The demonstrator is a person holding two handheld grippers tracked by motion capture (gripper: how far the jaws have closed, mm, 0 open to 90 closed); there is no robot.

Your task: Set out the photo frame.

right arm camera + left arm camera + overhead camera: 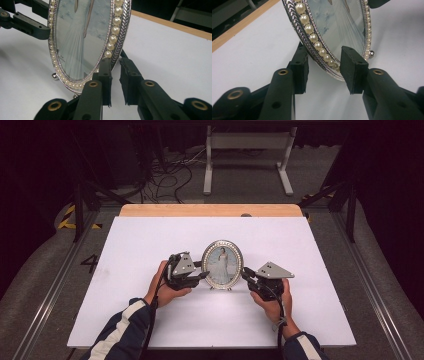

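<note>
**Two tools flank a standing picture frame**

From the high view we see the oval picture frame (222, 264) upright near the middle of the white tabletop (150, 240), with the left tool (202, 276) at its left edge and the right tool (246, 272) at its right edge. Only the left tool's own view tells us its jaws stand apart on either side of the pearl rim (317, 43), front and back, without pressing. In the right tool's view, the jaws sit narrowly parted around the rim's edge; we cannot tell whether they pinch it.
</note>
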